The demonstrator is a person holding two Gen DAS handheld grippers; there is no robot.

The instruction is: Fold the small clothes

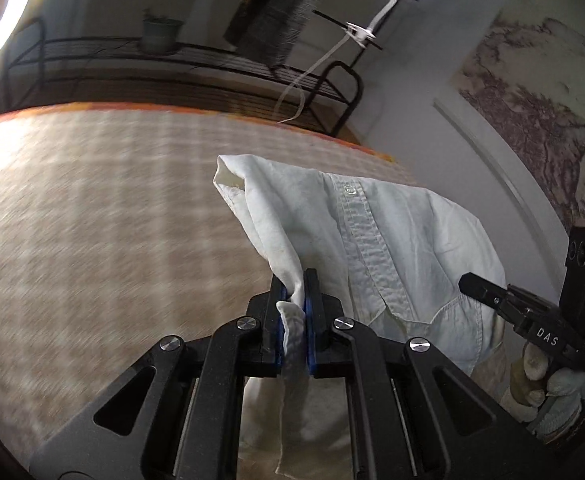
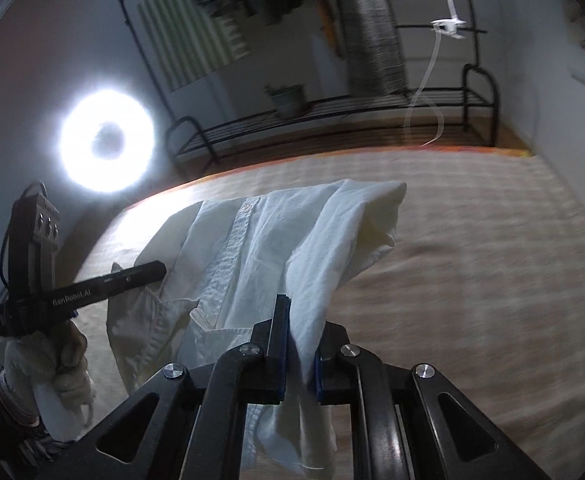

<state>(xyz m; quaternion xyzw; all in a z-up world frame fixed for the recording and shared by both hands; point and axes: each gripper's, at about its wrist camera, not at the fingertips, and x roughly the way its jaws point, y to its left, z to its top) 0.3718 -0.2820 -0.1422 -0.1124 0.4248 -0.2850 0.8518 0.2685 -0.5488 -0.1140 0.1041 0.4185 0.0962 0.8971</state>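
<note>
In the left wrist view we see the left tool [image 1: 295, 280] with its two black fingers pressed together on a fold of the white shirt [image 1: 392, 248]. The cloth goes between the blue pads and hangs down under them. The shirt is lifted above the table [image 1: 92, 220], which has a beige checked cover with an orange border at its far edge. From the left tool the shirt spreads toward 1 o'clock, and its button placket [image 1: 362, 236] with one clear button [image 1: 348, 189] faces the camera. The collar end [image 1: 228, 176] stands up at about 11 o'clock from the tool.

At 3 o'clock in this view the right tool [image 1: 466, 282] reaches to the other side of the shirt, held by a gloved hand [image 1: 548, 384].

In the right wrist view the right tool [image 2: 298, 316] is also closed and pinches the shirt [image 2: 276, 240], whose cloth runs down between the fingers. The garment spreads toward 11 o'clock. The left tool [image 2: 160, 270] comes in at 9 o'clock and touches the shirt edge, and a gloved hand [image 2: 64, 364] carries it.

Behind the table we see a black metal rack [image 2: 332, 116] with a potted plant [image 2: 288, 98], and a bright ring lamp [image 2: 106, 142] at 10 o'clock.
</note>
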